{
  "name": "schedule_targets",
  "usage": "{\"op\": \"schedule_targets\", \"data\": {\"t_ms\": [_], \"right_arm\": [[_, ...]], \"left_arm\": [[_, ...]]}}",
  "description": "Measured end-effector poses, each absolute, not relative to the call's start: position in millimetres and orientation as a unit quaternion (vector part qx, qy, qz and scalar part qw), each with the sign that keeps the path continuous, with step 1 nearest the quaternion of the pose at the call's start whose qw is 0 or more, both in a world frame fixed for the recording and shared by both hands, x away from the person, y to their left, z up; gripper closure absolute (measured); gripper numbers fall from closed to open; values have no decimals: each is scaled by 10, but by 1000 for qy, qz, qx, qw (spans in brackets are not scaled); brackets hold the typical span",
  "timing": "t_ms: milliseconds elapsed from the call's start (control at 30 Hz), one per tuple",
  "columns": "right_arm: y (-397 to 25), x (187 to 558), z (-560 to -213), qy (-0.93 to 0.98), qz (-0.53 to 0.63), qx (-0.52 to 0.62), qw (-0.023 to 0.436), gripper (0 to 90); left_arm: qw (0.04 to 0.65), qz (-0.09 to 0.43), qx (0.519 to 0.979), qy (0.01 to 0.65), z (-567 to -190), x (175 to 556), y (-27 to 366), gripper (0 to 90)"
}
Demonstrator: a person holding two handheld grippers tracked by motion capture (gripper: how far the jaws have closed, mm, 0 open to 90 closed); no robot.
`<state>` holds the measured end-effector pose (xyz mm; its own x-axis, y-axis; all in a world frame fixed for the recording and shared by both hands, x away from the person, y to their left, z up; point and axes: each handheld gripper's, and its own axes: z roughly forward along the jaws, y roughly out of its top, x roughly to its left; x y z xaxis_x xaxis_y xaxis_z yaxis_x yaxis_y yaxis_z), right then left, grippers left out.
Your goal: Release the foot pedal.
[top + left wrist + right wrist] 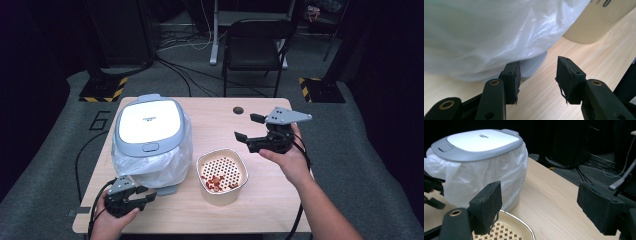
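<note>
A small bin with a grey-and-white lid [148, 121] [480, 142] stands on the left half of the wooden table [220, 120], lined with a clear plastic bag [165, 162] [494, 32] [486, 177]. Right of it sits a cream tub [222, 176] [596, 22] with a perforated insert [499, 231] and red scraps inside. My left gripper [142, 195] [537, 80] is open near the front left edge, its jaws pointing at the bin's grey foot [531, 66]. My right gripper [249, 127] [541, 207] is open and empty, raised just behind and right of the tub.
A dark round hole [238, 110] marks the table's far edge. Beyond the table a black folding chair [256, 45] stands on the grey floor with cables and a white stand leg [214, 35]. Yellow-and-black striped bases [102, 90] sit at both far corners.
</note>
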<state>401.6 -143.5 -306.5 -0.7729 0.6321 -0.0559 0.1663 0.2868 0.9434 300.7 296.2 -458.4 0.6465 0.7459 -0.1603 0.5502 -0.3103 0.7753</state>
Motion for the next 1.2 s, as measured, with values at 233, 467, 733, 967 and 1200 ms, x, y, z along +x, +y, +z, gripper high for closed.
{"op": "schedule_targets", "data": {"t_ms": [233,467,733,967,1200], "right_arm": [[-1608,3905,-3227,767,532,279,224,222],[-1787,3833,-3487,760,519,310,239,240],[-2026,3756,-3904,736,500,377,255,240],[-2116,3695,-4219,728,484,411,258,241],[-2163,3662,-4525,718,463,442,272,240]], "left_arm": [[413,128,799,418,-4596,2939,3225,558],[403,142,786,447,-4721,2927,3423,560],[404,157,758,487,-4862,3008,3596,539],[384,181,758,495,-4981,3072,3650,492],[372,197,756,502,-5058,3117,3670,465]]}}
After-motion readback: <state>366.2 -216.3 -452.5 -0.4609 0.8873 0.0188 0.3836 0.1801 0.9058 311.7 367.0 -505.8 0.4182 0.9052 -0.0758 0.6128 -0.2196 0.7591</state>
